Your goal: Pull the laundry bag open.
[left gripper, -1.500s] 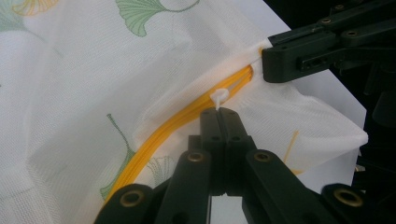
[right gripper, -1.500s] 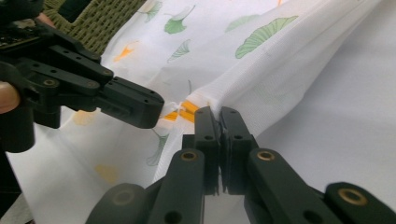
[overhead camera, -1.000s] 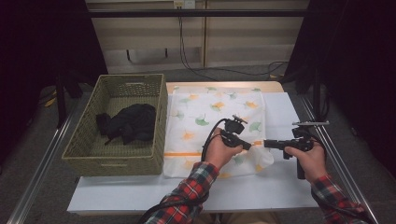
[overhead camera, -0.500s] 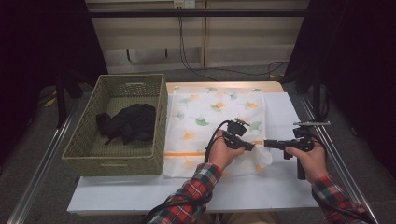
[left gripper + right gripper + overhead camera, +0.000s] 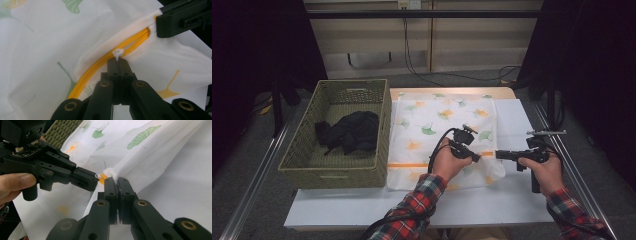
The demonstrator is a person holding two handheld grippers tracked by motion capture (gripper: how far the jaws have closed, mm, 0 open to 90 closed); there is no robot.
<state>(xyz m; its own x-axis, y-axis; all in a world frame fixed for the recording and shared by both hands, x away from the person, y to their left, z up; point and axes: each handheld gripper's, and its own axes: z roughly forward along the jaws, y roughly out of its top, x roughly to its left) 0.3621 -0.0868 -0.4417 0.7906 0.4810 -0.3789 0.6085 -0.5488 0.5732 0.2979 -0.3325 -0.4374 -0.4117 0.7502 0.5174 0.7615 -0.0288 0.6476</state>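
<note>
White tabletop (image 5: 512,200) carries the work, with dark curtains around it. Left gripper (image 5: 117,58) is clamped on the orange-striped hem of a white cloth (image 5: 437,125) printed with ginkgo leaves; right gripper (image 5: 114,179) pinches the same hem just beside it, jaws closed on the fabric. That cloth spreads from the table's near right edge toward the far edge. A wicker basket (image 5: 302,155) holding a black garment (image 5: 349,131) sits along the left edge. No legible writing.
</note>
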